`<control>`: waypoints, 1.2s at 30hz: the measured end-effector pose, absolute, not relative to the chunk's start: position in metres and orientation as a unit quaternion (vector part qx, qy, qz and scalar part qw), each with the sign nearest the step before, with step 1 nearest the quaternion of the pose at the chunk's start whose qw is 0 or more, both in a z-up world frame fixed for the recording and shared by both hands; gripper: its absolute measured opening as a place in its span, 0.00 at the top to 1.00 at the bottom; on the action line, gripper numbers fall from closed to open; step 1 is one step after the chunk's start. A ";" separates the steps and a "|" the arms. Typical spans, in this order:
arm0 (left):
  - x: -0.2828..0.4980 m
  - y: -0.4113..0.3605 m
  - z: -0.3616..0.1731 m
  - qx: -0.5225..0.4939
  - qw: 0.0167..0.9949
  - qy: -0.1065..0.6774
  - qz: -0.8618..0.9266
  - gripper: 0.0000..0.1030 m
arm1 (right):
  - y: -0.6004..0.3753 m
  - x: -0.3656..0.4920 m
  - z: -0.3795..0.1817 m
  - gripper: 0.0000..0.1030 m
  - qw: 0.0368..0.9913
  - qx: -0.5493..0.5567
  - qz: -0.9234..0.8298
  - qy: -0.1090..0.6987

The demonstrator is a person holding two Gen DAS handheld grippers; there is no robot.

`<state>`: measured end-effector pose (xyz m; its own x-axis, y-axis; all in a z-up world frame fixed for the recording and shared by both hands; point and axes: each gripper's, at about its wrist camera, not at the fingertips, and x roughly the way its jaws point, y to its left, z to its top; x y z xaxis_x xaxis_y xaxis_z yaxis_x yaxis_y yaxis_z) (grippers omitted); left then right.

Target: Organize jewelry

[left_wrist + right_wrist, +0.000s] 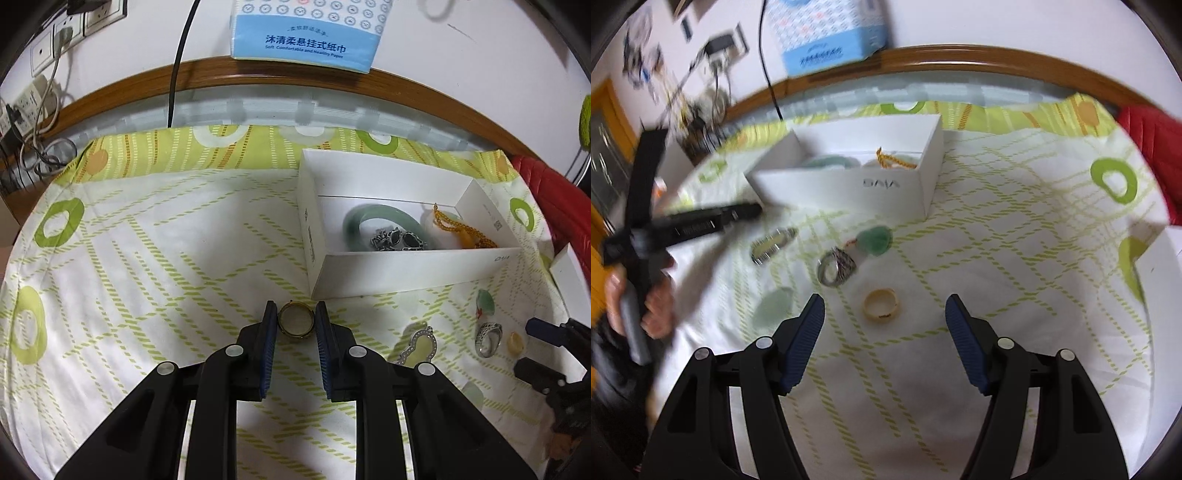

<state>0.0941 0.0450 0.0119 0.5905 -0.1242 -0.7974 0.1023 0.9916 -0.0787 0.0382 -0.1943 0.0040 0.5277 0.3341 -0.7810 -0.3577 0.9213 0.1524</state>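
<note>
My left gripper [295, 317] is shut on a gold ring [295, 324], which lies on the green-patterned cloth in front of the white box [406, 273]. In the box are a green bangle [373, 216], a dark silver piece [399, 240] and an amber bead string [461, 229]. My right gripper [885, 298] stands open just short of a pale yellow ring [881, 305], and its pads do not touch the ring. Beyond it lie a silver ring [836, 271], a green jade pendant [875, 240] and a gourd-shaped pendant [772, 245]. A pale green stone [774, 302] rests beside the right gripper's left finger.
A blue tissue pack [306, 33] hangs on the wall above the wooden table rim. A black cable [177, 74] runs down to the cloth. Sockets and cords [33, 107] crowd the far left. A red padded item [554, 206] and a white lid [1160, 295] sit at right.
</note>
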 end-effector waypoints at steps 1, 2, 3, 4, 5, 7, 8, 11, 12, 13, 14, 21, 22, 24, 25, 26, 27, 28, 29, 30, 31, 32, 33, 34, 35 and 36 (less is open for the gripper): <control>0.094 0.044 0.012 -0.007 0.892 0.447 -0.062 0.79 | -0.189 0.036 0.003 0.51 0.880 -0.039 0.184 0.435; 0.094 0.044 0.011 -0.005 0.893 0.446 -0.062 0.79 | -0.187 0.034 0.002 0.59 0.883 -0.051 0.181 0.430; 0.094 0.044 0.011 -0.005 0.893 0.446 -0.061 0.79 | -0.185 0.034 0.002 0.70 0.884 -0.057 0.183 0.427; 0.095 0.044 0.011 -0.005 0.893 0.446 -0.062 0.79 | -0.184 0.033 0.002 0.77 0.883 -0.059 0.191 0.425; 0.095 0.043 0.011 -0.005 0.893 0.446 -0.062 0.79 | -0.185 0.032 0.002 0.79 0.883 -0.059 0.193 0.425; 0.095 0.043 0.011 -0.006 0.893 0.446 -0.062 0.79 | -0.188 0.033 0.003 0.79 0.882 -0.051 0.197 0.425; 0.095 0.044 0.011 -0.008 0.893 0.446 -0.064 0.79 | -0.190 0.033 0.004 0.79 0.883 -0.044 0.199 0.424; 0.094 0.045 0.014 -0.020 0.891 0.447 -0.078 0.79 | -0.201 0.034 0.013 0.79 0.888 -0.003 0.202 0.412; 0.092 0.046 0.015 -0.023 0.892 0.445 -0.082 0.79 | -0.205 0.036 0.016 0.79 0.890 0.011 0.202 0.408; 0.090 0.046 0.018 -0.024 0.894 0.440 -0.084 0.79 | -0.210 0.037 0.019 0.79 0.893 0.025 0.200 0.403; 0.088 0.046 0.020 -0.024 0.896 0.436 -0.085 0.79 | -0.215 0.039 0.021 0.79 0.895 0.037 0.196 0.398; 0.078 0.054 0.030 -0.044 0.902 0.418 -0.093 0.79 | -0.224 0.042 0.024 0.79 0.898 0.062 0.191 0.391; 0.078 0.055 0.031 -0.049 0.902 0.417 -0.096 0.79 | -0.224 0.043 0.025 0.79 0.898 0.065 0.192 0.390; 0.076 0.057 0.033 -0.057 0.902 0.416 -0.101 0.79 | -0.227 0.043 0.025 0.79 0.898 0.070 0.193 0.390; 0.074 0.058 0.033 -0.061 0.902 0.415 -0.105 0.79 | -0.229 0.043 0.025 0.79 0.897 0.073 0.193 0.390; 0.071 0.059 0.034 -0.064 0.902 0.413 -0.107 0.79 | -0.230 0.043 0.025 0.79 0.897 0.076 0.194 0.390; 0.069 0.060 0.035 -0.067 0.903 0.411 -0.109 0.79 | -0.230 0.043 0.025 0.79 0.897 0.078 0.195 0.390; 0.065 0.062 0.036 -0.072 0.903 0.409 -0.113 0.79 | -0.230 0.044 0.026 0.79 0.897 0.080 0.195 0.389; 0.063 0.063 0.036 -0.076 0.903 0.408 -0.116 0.79 | -0.231 0.044 0.026 0.79 0.897 0.081 0.195 0.388; 0.061 0.064 0.037 -0.080 0.902 0.407 -0.119 0.80 | -0.231 0.043 0.027 0.79 0.897 0.084 0.197 0.386; 0.059 0.064 0.039 -0.084 0.902 0.405 -0.122 0.80 | -0.231 0.043 0.028 0.79 0.898 0.086 0.198 0.384; 0.057 0.063 0.042 -0.086 0.903 0.401 -0.125 0.80 | -0.231 0.043 0.029 0.79 0.898 0.087 0.199 0.382; 0.056 0.062 0.045 -0.086 0.905 0.397 -0.128 0.80 | -0.230 0.043 0.031 0.79 0.899 0.089 0.200 0.379; 0.056 0.059 0.051 -0.084 0.907 0.392 -0.131 0.80 | -0.229 0.045 0.033 0.79 0.899 0.092 0.203 0.377; 0.058 0.056 0.056 -0.079 0.908 0.389 -0.134 0.79 | -0.226 0.047 0.037 0.79 0.900 0.091 0.205 0.375; 0.060 0.051 0.061 -0.074 0.909 0.387 -0.135 0.80 | -0.223 0.048 0.041 0.79 0.900 0.089 0.208 0.372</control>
<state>0.0604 0.0513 0.0611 0.6642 -0.3033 -0.6833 0.1887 0.9524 -0.2394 0.0484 -0.2234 0.0410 0.6368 0.4404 -0.6329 -0.3080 0.8978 0.3148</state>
